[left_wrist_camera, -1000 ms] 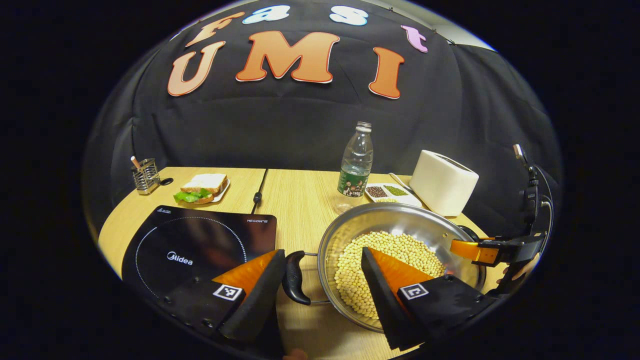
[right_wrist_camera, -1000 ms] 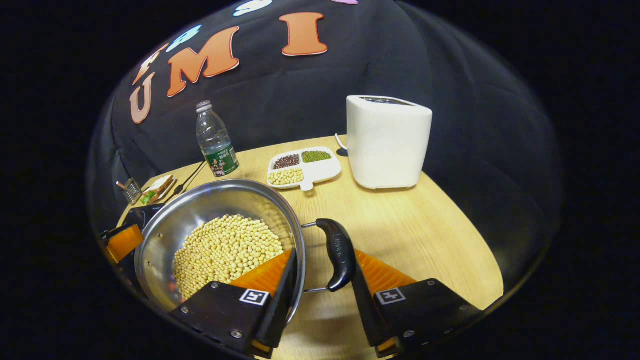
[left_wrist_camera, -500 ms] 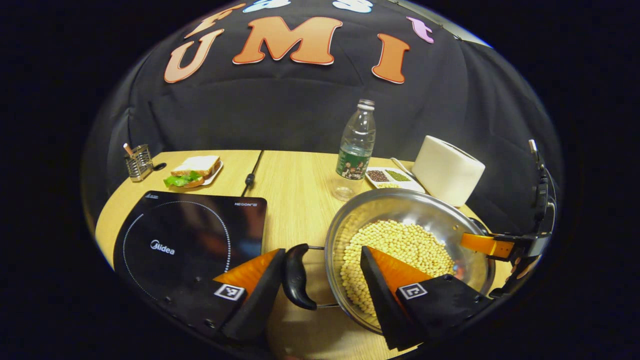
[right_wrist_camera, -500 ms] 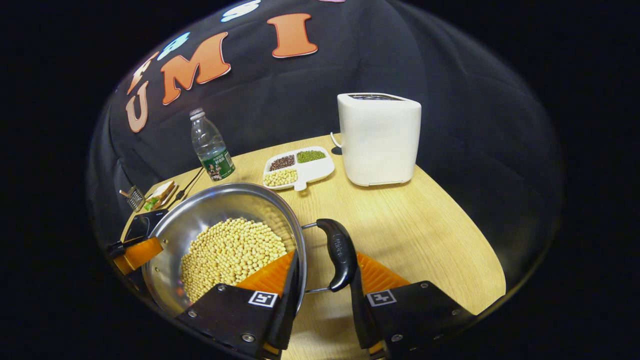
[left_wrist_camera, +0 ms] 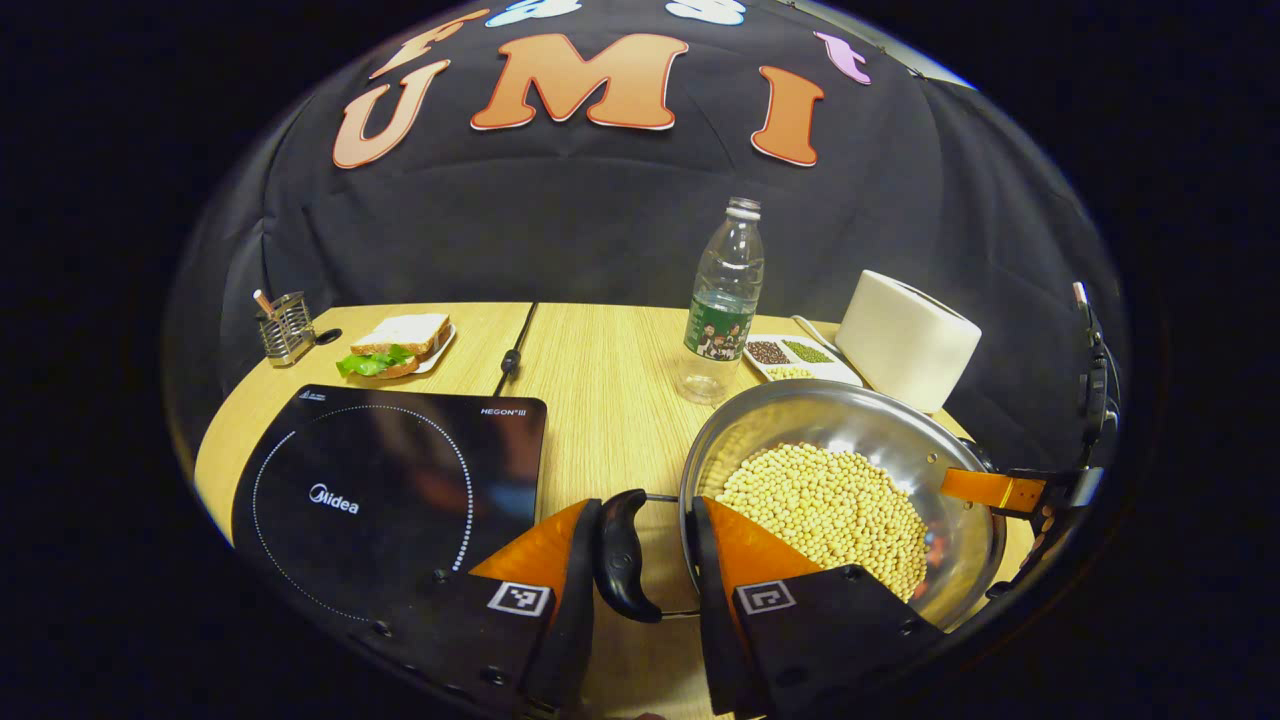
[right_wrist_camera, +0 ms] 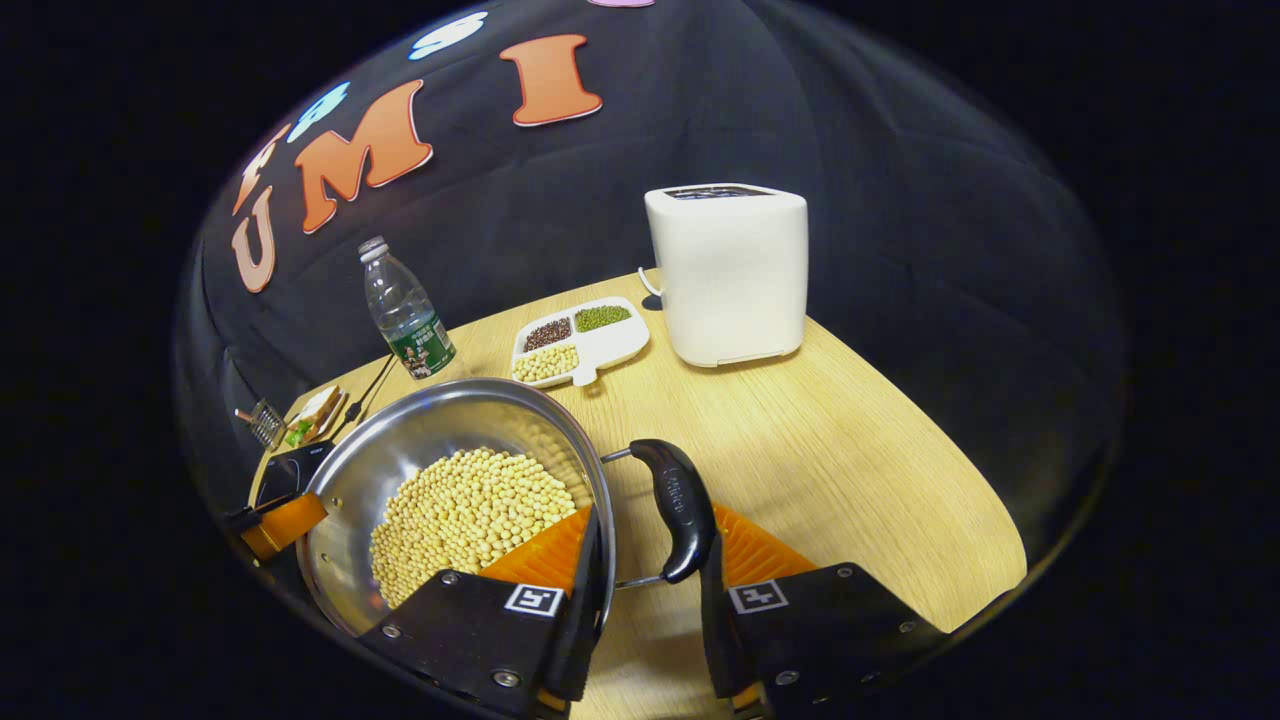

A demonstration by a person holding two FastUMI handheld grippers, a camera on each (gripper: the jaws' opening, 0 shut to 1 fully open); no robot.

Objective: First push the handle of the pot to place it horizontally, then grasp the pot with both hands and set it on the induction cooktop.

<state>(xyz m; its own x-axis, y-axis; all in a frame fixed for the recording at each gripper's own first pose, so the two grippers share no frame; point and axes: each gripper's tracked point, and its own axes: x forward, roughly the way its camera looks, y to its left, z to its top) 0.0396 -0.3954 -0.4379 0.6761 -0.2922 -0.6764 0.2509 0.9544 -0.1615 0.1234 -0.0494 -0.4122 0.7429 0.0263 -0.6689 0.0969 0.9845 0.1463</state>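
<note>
The pot stands on the wooden table, to the right of the induction cooktop and not yet on it. It is full of pale beans, so I think it is heavy and can spill if it tilts; this is probably why the task wants one gripper at each side.

The left gripper has its two fingers around the pot's left handle. One finger is outside the black grip; the other is inside, against the pot's wall. The fingers are close to the handle, but I cannot tell if both really press on it.

The right gripper does the same at the right handle: one finger reaches over the rim among the beans, the other stands just outside the grip. Here also I cannot tell if the grasp is firm.

Both handles lie flat, so the pushing step looks finished. In my judgement the grasp is being completed, and the lift towards the cooktop must keep both sides level.

A water bottle and a white toaster stand behind the pot, away from the path to the cooktop.
</note>
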